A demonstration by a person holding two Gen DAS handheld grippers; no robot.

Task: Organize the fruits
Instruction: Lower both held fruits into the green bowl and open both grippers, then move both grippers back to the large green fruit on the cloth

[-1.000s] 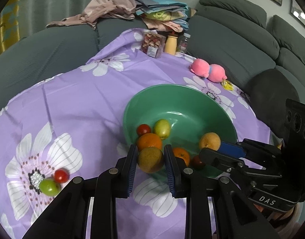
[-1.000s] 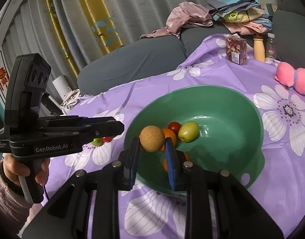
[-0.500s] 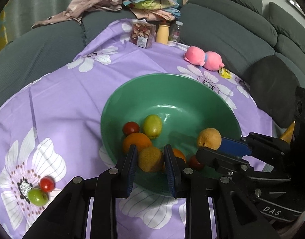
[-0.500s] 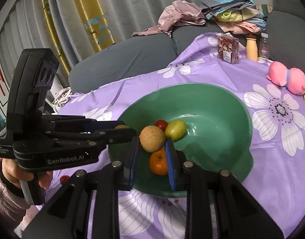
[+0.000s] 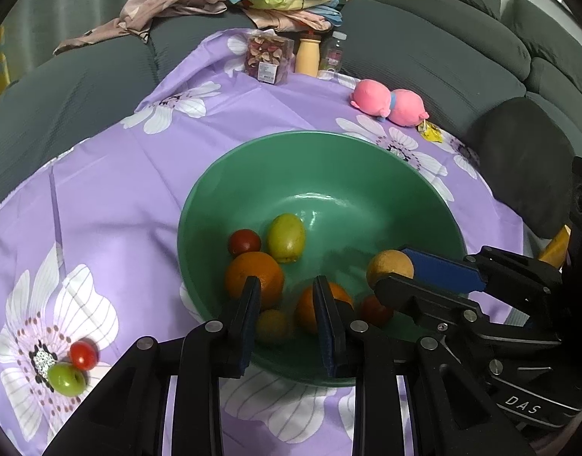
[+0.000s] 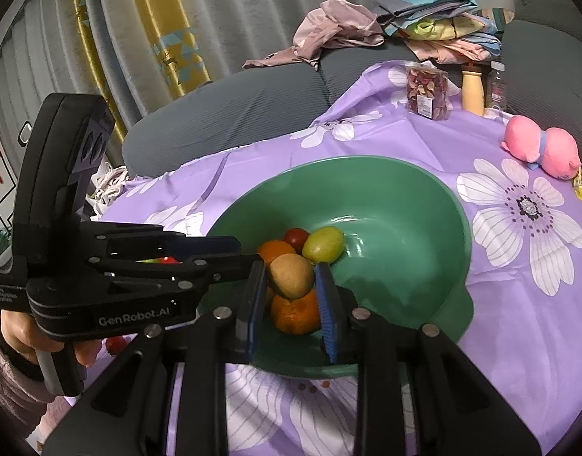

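Green bowl (image 5: 329, 140) sits on the worktop, which is covered by a purple flowered cloth (image 5: 138, 197). Left gripper (image 5: 287, 323) is over the bowl's 6 o'clock rim with its jaws parted. Neither pad presses on anything. A small yellow-brown fruit (image 5: 273, 325), blurred, shows through the gap, low in the bowl and close to the left-hand pad. Right gripper (image 6: 291, 296) is clamped on a brown-yellow round fruit (image 6: 291, 275), held above the bowl's inside. In the left wrist view this fruit (image 5: 389, 268) sits at about 4 o'clock in the bowl. Also in the bowl: a large orange (image 5: 252, 279) at 7 o'clock, a second orange (image 5: 310, 307) partly behind a gripper finger, a red tomato (image 5: 245, 241), a yellow-green oval fruit (image 5: 286, 237) near centre, and a red fruit (image 5: 374, 309) under the right gripper. Outside the bowl, at 8 o'clock on the cloth, a red tomato (image 5: 83, 355) and a green fruit (image 5: 66, 380) touch each other. A pink plush toy (image 5: 389, 104) lies at 1 o'clock from the bowl. A person's hand (image 6: 21, 338) holds the left gripper's handle.
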